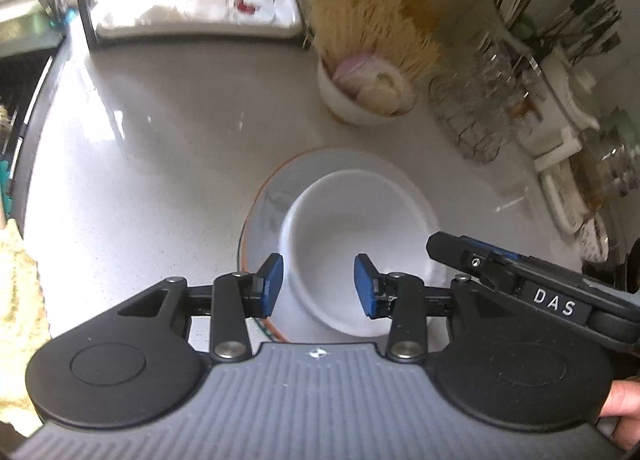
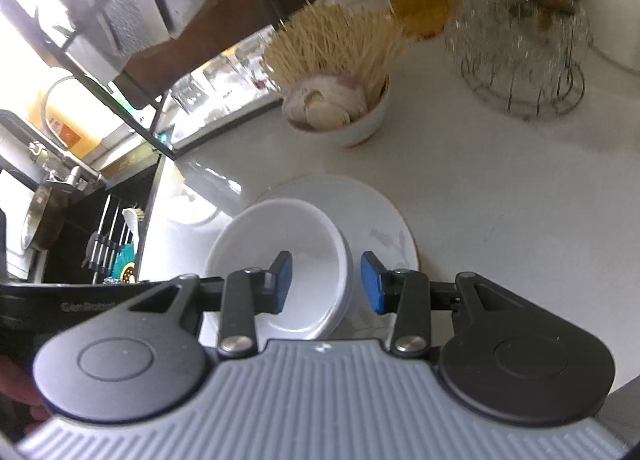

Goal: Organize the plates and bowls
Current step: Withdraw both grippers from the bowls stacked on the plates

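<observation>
White ceramic fills the middle of both views: a white bowl point(image 1: 352, 244) sits on a plate with an orange rim point(image 1: 280, 180), and the plate lies flat on the pale counter point(image 1: 140, 160). In the left wrist view the bowl is not centred on the plate; it sits toward the right and lower part, so more bare plate shows at the upper left.

The left gripper point(image 1: 319, 286) hangs over the near part of the bowl with its blue pads apart and nothing between them. The pads look to be above the bowl, not touching it, though height is hard to judge.

The right gripper point(image 2: 326, 282) is also spread and holds nothing. In its view the bowl point(image 2: 280, 260) lies lower left of centre and its right rim passes between the two pads: the left pad is over the inside, the right pad outside, over the plate point(image 2: 380, 212). This is the relation that matters; I judge the right gripper is better placed to close on the rim. The bowl is round, so it has no long axis to align with.

Its body shows in the left view at the lower right, very near the left gripper, so the two tools may crowd each other.

Further up stands a cup of toothpicks and garlic point(image 1: 368, 92), and at the upper right a wire rack of glasses point(image 1: 476, 100), both apart from the plate.
</observation>
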A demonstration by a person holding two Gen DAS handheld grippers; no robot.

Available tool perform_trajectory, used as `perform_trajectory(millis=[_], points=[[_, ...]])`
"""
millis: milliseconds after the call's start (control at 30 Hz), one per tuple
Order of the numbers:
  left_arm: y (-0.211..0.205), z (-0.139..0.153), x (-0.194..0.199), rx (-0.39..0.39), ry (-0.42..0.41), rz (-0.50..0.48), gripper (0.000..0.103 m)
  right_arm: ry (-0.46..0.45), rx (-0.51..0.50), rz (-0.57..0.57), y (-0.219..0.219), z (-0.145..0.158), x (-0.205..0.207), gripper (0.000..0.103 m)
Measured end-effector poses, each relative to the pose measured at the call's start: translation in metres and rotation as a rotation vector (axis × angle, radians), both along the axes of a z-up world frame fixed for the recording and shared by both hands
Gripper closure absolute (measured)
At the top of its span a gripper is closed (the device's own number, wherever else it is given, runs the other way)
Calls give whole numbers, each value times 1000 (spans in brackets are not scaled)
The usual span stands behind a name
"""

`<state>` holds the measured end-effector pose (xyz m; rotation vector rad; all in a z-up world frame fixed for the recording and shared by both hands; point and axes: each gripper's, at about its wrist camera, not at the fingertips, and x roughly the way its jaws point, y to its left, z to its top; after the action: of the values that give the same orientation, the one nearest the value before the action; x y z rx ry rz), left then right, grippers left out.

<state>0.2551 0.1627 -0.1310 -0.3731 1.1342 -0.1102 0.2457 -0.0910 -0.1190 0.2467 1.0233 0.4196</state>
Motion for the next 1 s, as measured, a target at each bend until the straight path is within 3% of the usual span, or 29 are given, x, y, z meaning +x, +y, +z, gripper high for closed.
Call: perform_trajectory(millis=[500,567,733,1000], points=[[-55,85,-70,74,-219,129,58,-294,24,99,-57,98,-44,61],[-65,96,-84,115,-249,138,58,-329,32,111,-65,108,-56,61],[-93,120,-117,241,-287,180,58,-388,62,103,-84,125,-81,61],[-130,139,-165,227,-329,220,58,-434,54,145,-109,138,-116,61]])
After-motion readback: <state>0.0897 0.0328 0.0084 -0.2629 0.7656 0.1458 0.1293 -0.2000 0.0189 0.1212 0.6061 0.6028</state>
